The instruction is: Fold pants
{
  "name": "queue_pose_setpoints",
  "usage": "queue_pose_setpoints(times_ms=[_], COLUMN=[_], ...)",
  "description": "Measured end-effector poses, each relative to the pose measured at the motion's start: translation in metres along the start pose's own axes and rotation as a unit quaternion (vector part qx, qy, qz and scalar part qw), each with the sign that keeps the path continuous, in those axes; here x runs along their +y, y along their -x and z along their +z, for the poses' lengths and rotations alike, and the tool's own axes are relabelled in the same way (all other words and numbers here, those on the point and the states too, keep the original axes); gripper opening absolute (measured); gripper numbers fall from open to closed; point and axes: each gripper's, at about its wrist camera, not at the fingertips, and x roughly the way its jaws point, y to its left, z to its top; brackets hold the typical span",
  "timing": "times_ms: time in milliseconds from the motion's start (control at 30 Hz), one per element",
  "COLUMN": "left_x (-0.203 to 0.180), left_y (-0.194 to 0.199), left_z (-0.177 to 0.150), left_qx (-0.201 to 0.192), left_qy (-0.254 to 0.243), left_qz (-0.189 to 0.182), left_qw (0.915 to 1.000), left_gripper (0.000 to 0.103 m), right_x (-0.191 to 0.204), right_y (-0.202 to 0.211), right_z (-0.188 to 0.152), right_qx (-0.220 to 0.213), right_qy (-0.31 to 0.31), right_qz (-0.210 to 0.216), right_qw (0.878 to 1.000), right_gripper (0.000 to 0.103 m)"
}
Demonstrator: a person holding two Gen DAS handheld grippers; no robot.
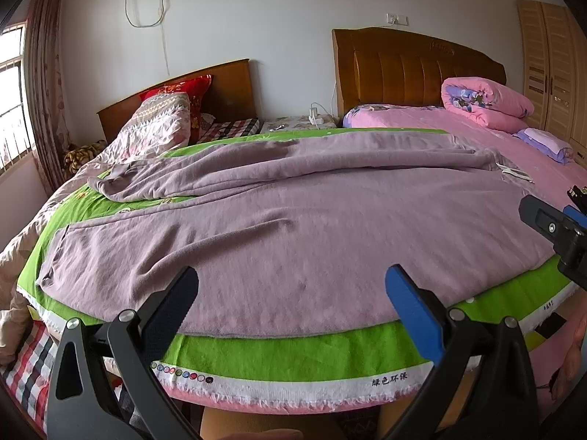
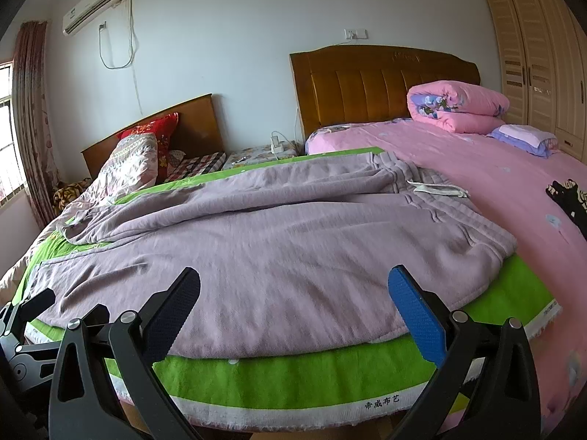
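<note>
Mauve-grey pants (image 1: 279, 220) lie spread on a green cloth (image 1: 286, 352) on the bed, legs running left, waistband with a white tag (image 1: 515, 173) at the right. The far leg is rumpled. My left gripper (image 1: 291, 293) is open and empty just above the near edge of the pants. My right gripper (image 2: 293, 293) is open and empty, also at the near edge of the pants (image 2: 279, 249), closer to the waistband (image 2: 440, 190). The right gripper also shows at the right edge of the left wrist view (image 1: 557, 227).
The green cloth (image 2: 293, 374) lies on a pink-sheeted bed (image 2: 513, 190) with a wooden headboard (image 2: 381, 84). A folded pink quilt (image 2: 458, 106) and pillow lie at its head. A second bed with patterned bedding (image 1: 154, 128) stands at the left. A wardrobe (image 2: 539, 66) stands at the right.
</note>
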Motion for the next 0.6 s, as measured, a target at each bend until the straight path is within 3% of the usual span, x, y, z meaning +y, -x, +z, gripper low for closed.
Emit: queue_pose_setpoints(times_ms=[233, 333, 400, 467, 533, 600], left_x=[0.000, -0.001, -0.003, 0.001, 0.009, 0.016], left_y=[-0.003, -0.006, -0.011, -0.021, -0.031, -0.047], left_z=[0.000, 0.003, 0.012, 0.030, 0.054, 0.090], left_qx=[0.009, 0.019, 0.027, 0.050, 0.058, 0.059], left_qy=[0.000, -0.011, -0.045, -0.063, -0.072, -0.093], left_qz=[-0.004, -0.019, -0.023, -0.056, -0.087, -0.067], left_qw=[1.0000, 0.9996, 0.9984, 0.9951, 0.9919, 0.9916], left_gripper=[0.102, 0.102, 0.102, 0.102, 0.102, 0.102], right_x=[-0.001, -0.003, -0.009, -0.017, -0.032, -0.046], right_y=[-0.003, -0.004, -0.009, -0.026, -0.050, -0.076], right_z=[-0.001, 0.004, 0.017, 0.044, 0.077, 0.108], right_qx=[0.004, 0.001, 0.000, 0.022, 0.038, 0.050], right_qy=[0.000, 0.008, 0.013, 0.035, 0.043, 0.053], right_qz=[0.002, 0.030, 0.058, 0.114, 0.122, 0.105], right_qw=[1.000, 1.000, 0.998, 0.993, 0.991, 0.992], right_gripper=[0.099, 0.099, 0.099, 0.099, 0.099, 0.099])
